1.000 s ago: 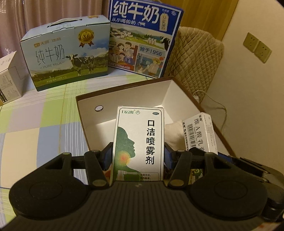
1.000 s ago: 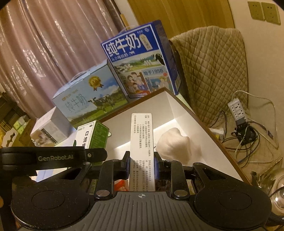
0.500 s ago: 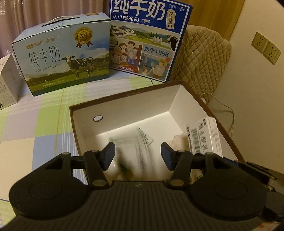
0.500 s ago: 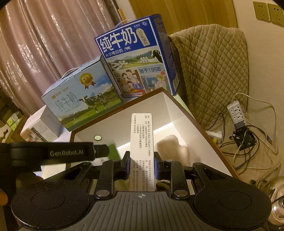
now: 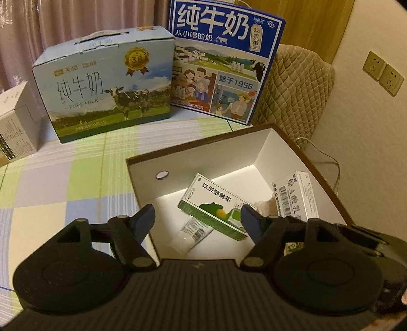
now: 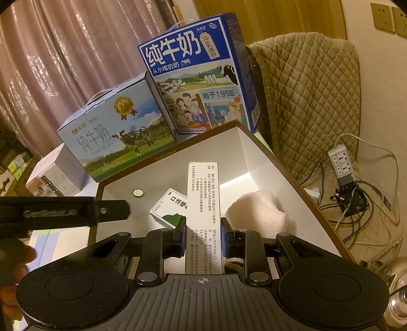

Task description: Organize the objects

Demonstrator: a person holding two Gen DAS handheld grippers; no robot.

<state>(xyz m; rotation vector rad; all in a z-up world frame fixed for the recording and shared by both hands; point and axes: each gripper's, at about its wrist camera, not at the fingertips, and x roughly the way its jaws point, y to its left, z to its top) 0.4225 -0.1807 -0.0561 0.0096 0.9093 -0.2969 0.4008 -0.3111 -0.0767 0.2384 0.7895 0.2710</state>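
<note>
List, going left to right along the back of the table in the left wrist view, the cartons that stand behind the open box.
White printed carton at the edge → pale blue milk carton with a cow and carry handle → dark blue milk carton with illustrated people.

Warm dim light. Pinkish curtains (image 6: 63, 76) at 10–11 o'clock, wood panel (image 6: 279, 20) at 12. Cream wall (image 5: 368, 127) at 3 w/ two sockets (image 5: 382, 73). Quilted chair cover (image 6: 313, 101) at 2; power strip (image 6: 342, 163) & cables on floor. Checked tablecloth (image 5: 63, 178) at 9.
</note>
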